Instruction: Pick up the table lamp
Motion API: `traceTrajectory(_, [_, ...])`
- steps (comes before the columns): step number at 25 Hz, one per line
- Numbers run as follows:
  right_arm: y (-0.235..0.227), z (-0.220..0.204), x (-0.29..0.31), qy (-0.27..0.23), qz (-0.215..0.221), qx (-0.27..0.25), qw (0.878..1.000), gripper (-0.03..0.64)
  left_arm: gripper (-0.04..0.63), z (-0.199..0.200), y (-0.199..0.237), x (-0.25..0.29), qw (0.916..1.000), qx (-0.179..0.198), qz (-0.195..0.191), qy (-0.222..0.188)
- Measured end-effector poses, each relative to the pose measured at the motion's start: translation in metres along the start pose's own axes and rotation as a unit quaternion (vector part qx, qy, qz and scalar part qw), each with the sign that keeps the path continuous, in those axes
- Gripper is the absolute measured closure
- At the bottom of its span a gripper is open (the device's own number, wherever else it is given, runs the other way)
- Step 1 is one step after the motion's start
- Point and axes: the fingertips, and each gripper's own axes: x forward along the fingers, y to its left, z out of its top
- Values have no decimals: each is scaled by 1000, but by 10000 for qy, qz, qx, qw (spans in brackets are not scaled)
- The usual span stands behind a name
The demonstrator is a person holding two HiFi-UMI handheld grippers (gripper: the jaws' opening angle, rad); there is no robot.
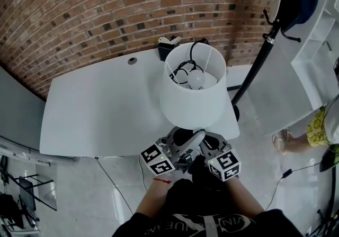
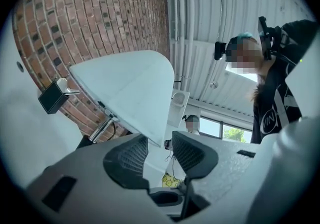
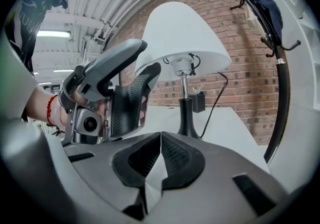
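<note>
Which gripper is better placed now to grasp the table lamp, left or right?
Left, probably. The left gripper has its jaws apart, close beneath the shade of the table lamp. The right gripper is shut and looks at the stem from farther back.

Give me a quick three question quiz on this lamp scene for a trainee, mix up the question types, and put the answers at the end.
1. True or false: the right gripper has its jaws apart.
2. Multiple choice: what stands on the white table behind the table lamp, against the brick wall? A) a black pen holder B) a kettle C) a stack of books
3. Fill in: the gripper with open jaws is the ___ gripper.

Key
1. False, they are together.
2. A
3. Left: the left gripper is open, with nothing held.
</note>
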Motion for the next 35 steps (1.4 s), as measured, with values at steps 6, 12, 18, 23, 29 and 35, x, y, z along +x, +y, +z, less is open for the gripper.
traceTrajectory(6, [-7,4,6,-46,-25,-37,10000,614,462,7,-7,10,9991,-6,-415,-42])
traceTrajectory(12, [-14,8,9,-24,-34,14,10000,614,489,8,-8,19,9980,-106,-629,19])
traceTrajectory(18, [-26,9,11,29,-82,-49,9999,614,571,9,-2,21,9974,-181,-704,5])
traceTrajectory(23, [-41,20,11,58,-174,-56,9998,614,583,17,4,32,9974,-147,-705,16])
traceTrajectory(29, [-55,26,23,203,-118,-51,9997,614,588,35,18,44,9976,-161,-666,-48])
traceTrajectory(35, [-67,41,41,486,-3,-80,9988,614,588,58,42,62,9986,-398,-359,-16])
